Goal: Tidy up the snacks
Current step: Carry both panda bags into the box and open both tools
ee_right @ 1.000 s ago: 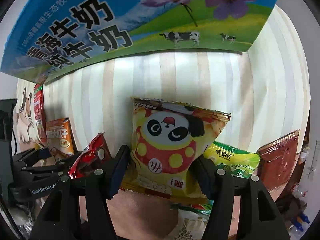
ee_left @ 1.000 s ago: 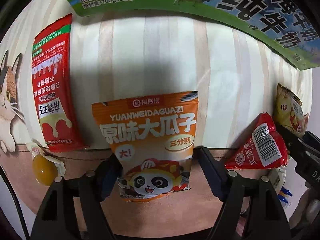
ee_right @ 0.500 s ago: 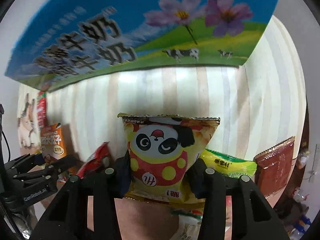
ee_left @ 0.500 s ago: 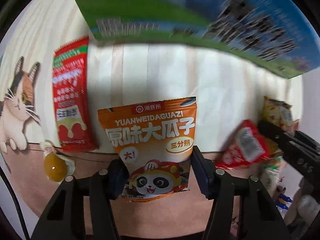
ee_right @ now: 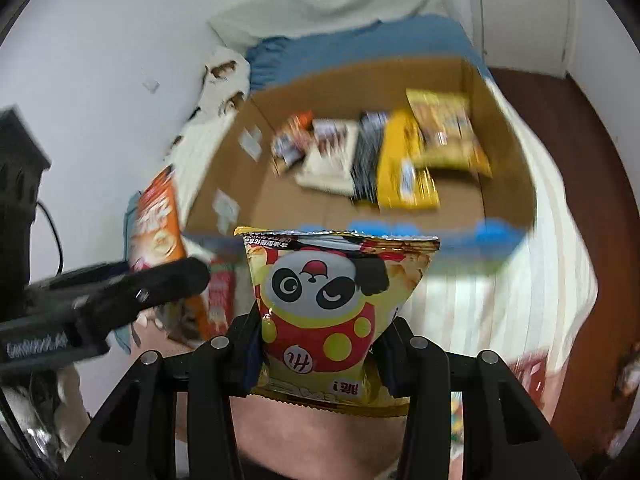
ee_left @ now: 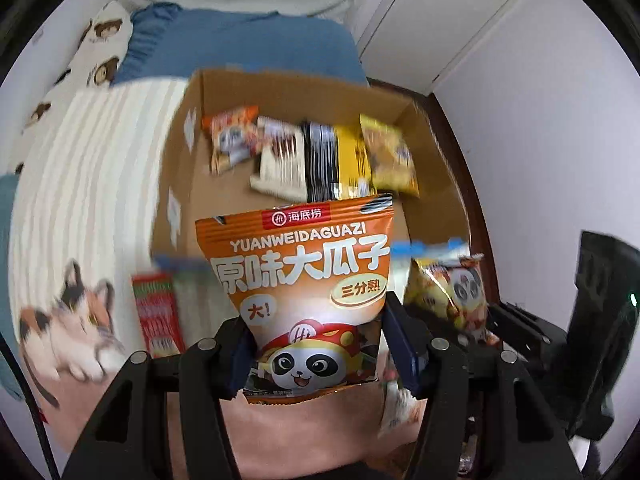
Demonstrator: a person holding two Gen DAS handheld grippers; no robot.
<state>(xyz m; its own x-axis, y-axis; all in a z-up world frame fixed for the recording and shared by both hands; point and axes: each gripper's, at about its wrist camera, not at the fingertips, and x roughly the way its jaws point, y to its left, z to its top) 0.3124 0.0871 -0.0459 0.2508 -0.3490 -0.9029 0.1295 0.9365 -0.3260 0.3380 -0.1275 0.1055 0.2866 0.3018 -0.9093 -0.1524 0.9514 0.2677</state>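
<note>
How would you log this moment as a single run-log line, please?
left hand-held gripper: shut on orange sunflower-seed bag | right hand-held gripper: shut on yellow panda bag | cardboard box: open, snacks inside

The orange seed packet was glossy printed plastic film, and so was the yellow panda bag, with a crimped silvery foil top edge. The open box was matt brown cardboard. The striped bedspread looked like soft ribbed cloth. The left gripper was matt black plastic with 4 metal screws.
</note>
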